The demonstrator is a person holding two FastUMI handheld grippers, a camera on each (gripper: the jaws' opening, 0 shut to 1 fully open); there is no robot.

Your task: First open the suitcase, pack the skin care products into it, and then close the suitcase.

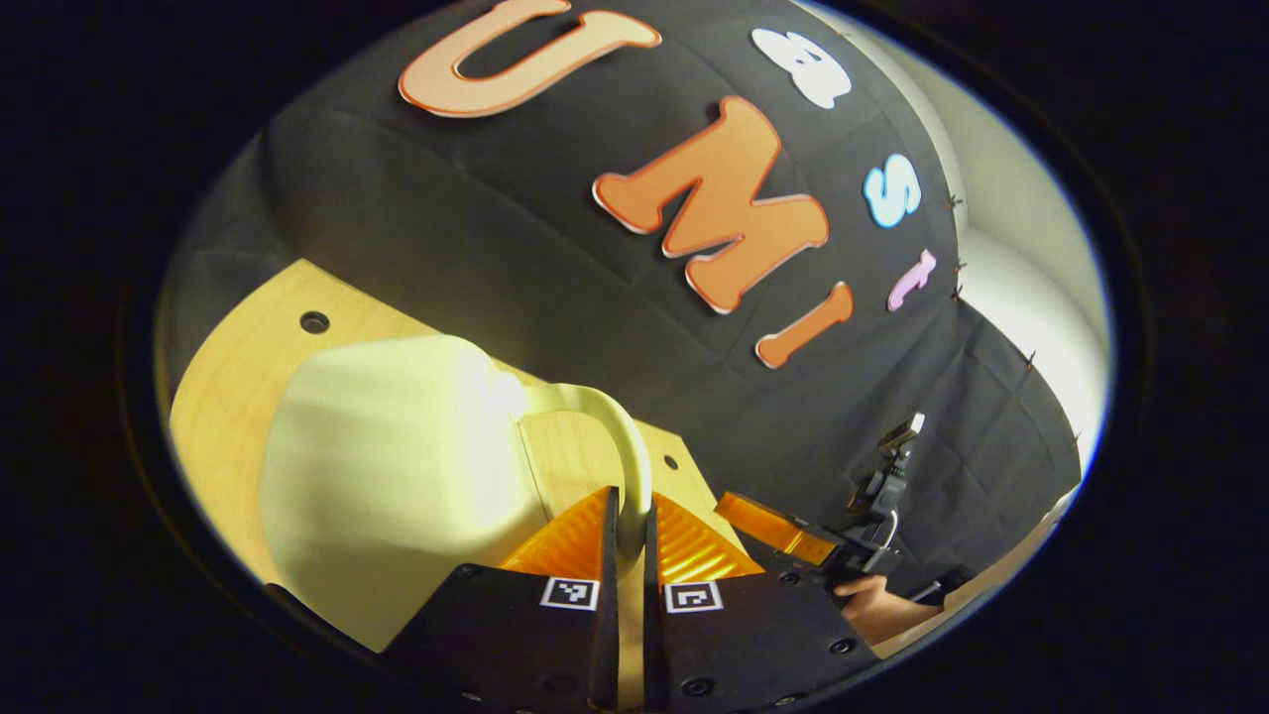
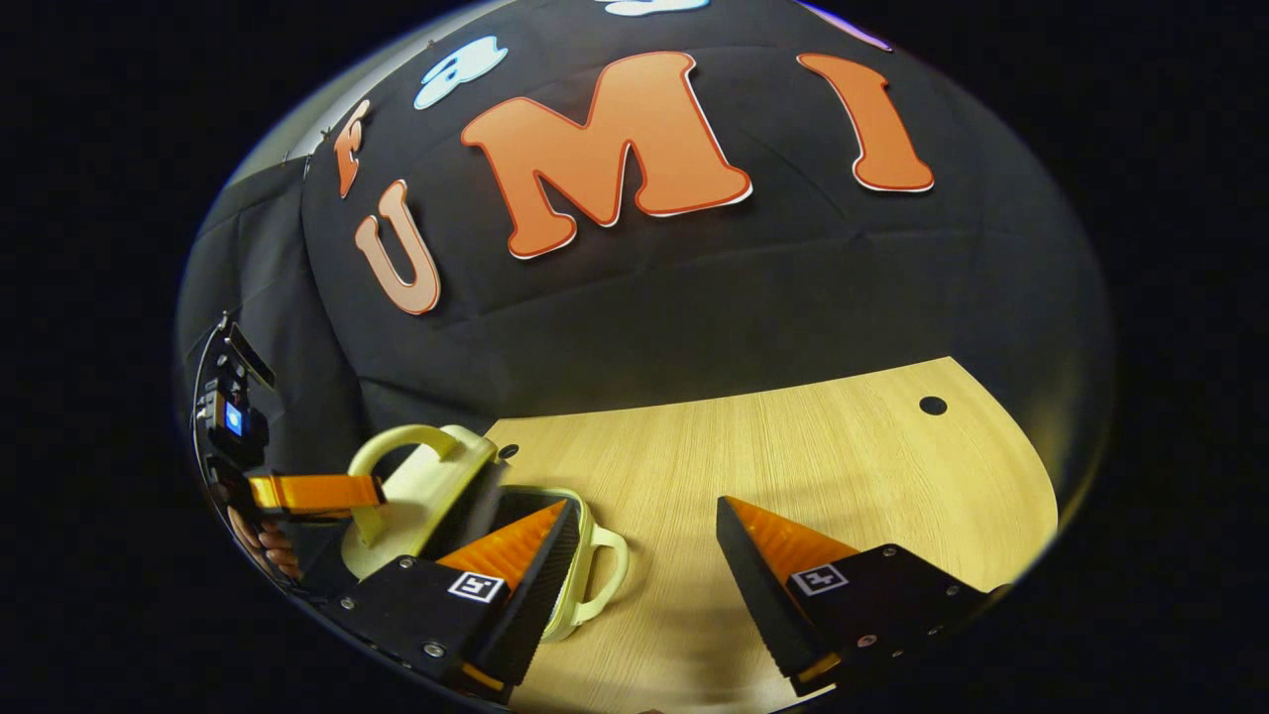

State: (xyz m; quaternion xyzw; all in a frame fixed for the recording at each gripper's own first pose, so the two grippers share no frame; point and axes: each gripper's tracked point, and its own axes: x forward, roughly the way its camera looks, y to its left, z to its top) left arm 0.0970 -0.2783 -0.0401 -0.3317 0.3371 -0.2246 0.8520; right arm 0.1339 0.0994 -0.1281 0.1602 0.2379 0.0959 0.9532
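A small pale yellow suitcase lies on the wooden table. In the left gripper view its lid (image 1: 387, 476) looms close, and my left gripper (image 1: 627, 516) is shut on the lid's curved handle (image 1: 623, 426). In the right gripper view the lid (image 2: 436, 486) stands tilted up from the base, whose own handle (image 2: 607, 565) points toward me. There the left gripper (image 2: 372, 493) holds the lid's handle from the left. My right gripper (image 2: 644, 504) hovers open over the table just right of the suitcase, nothing between its fingers. It also appears farther off (image 1: 773, 531), held by a hand (image 1: 877, 605).
The wooden table (image 2: 813, 456) stretches to the right of the suitcase, with a small round hole (image 2: 932, 405) near its far edge and another (image 1: 314, 321) behind the suitcase. The black cloth wall stands right behind the table.
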